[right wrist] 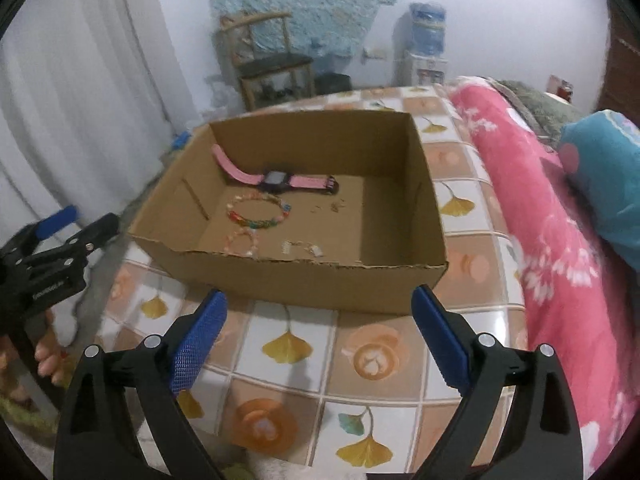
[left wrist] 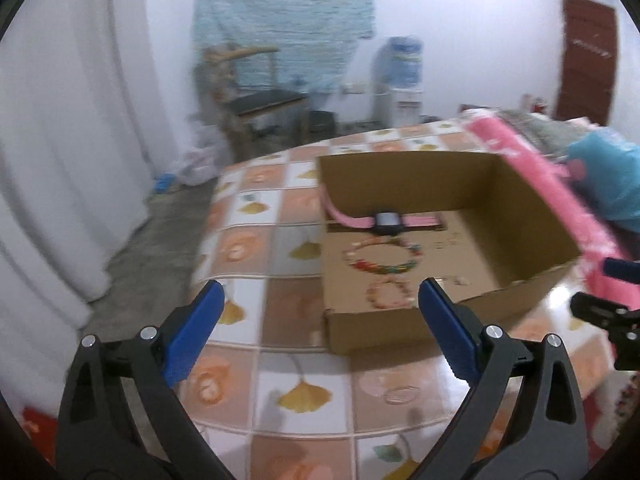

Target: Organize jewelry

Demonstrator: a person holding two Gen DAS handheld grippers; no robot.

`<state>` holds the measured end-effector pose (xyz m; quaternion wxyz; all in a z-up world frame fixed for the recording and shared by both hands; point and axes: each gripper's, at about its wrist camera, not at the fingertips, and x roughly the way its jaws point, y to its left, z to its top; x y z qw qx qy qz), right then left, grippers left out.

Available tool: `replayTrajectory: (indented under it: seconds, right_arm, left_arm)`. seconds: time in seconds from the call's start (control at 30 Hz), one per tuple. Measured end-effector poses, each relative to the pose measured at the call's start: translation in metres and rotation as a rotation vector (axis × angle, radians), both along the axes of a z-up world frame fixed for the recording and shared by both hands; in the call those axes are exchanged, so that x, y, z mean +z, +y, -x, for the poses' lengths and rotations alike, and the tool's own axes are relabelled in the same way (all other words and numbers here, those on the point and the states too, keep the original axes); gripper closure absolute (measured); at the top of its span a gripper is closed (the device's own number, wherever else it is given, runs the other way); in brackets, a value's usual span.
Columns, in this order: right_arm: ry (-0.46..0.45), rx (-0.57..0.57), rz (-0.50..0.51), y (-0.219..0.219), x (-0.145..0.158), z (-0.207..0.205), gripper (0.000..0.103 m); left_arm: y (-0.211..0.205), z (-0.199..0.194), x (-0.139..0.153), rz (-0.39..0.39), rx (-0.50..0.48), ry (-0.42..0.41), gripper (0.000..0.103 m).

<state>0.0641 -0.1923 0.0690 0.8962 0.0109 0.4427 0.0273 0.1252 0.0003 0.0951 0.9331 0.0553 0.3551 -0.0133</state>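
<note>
On the glossy tiled tablecloth sits an open brown cardboard box holding a pink-strapped digital watch, a multicoloured beaded bracelet, a smaller pale bead bracelet and tiny pale trinkets. Both the left gripper and right gripper hover outside it, jaws spread wide, gripping nothing. Sorting looks nearly finished or paused; any further pick would need a delicate pinch on slippery beads.

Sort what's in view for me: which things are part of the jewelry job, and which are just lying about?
Part of the job:
cardboard box
pink watch
colorful bead bracelet
small pale bracelet
small earrings

Lying about:
pink blanket
blue pillow
wooden chair
water dispenser
</note>
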Motion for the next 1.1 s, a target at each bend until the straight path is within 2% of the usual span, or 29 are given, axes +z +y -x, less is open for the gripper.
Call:
replayTrajectory:
  seconds: [0.07,0.2,0.4,0.53,0.8,1.1]
  right_arm:
    - [-0.008,-0.010,0.034,0.004,0.001,-0.001,0.009]
    - [-0.011,-0.034,0.047,0.008,0.004,-0.004,0.007]
    - [0.029,-0.035,0.033,0.018,-0.005,-0.008,0.007]
    - [0.047,-0.029,-0.007,0.021,-0.008,-0.009,0.007]
    - [0.061,-0.053,-0.011,0.021,-0.010,-0.012,0.007]
    - [0.078,-0.062,-0.024,0.020,-0.014,-0.013,0.007]
  left_arm:
    - [-0.001,-0.002,-0.004,-0.010,0.021,0.032,0.009]
    - [0.001,-0.009,-0.014,0.039,0.044,0.162,0.009]
    - [-0.004,-0.008,-0.020,0.079,0.100,0.239,0.009]
    - [-0.011,-0.007,-0.019,0.072,0.122,0.237,0.009]
    - [-0.014,-0.007,-0.016,0.075,0.165,0.234,0.009]
    - [-0.024,-0.004,-0.017,0.030,0.128,0.238,0.009]
